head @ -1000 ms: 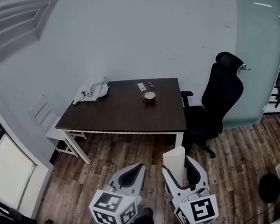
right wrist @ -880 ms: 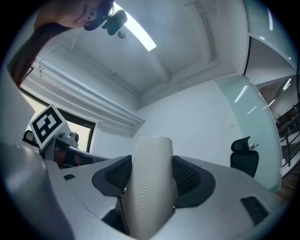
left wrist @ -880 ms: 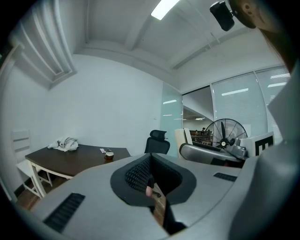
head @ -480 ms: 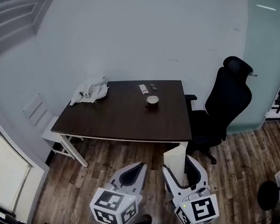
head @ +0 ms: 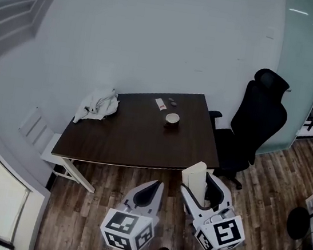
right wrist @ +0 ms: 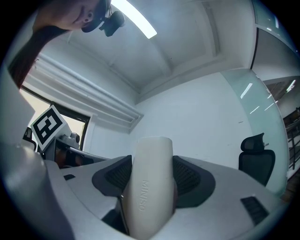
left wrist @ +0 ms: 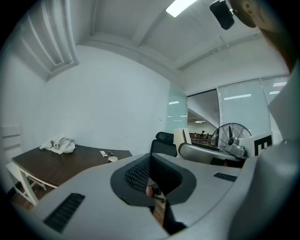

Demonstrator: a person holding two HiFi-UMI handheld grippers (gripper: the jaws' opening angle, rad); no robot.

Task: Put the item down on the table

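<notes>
My right gripper (head: 202, 187) is shut on a cream-white rounded item (head: 196, 179) that stands upright between its jaws; in the right gripper view the same item (right wrist: 150, 187) fills the middle, with raised lettering on its side. My left gripper (head: 148, 194) is shut and holds nothing, its jaws pressed together (left wrist: 154, 190). Both are held above the wooden floor, short of the front edge of the dark brown table (head: 131, 141).
On the table lie a crumpled white cloth (head: 97, 105), a small bowl (head: 172, 118) and a small white packet (head: 160, 104). A black office chair (head: 254, 126) stands at the table's right end. A fan (head: 300, 210) is at the right edge.
The table and chair have drifted lower and closer in the head view. Both grippers hold the same pose, the right one still shut on the white item.
</notes>
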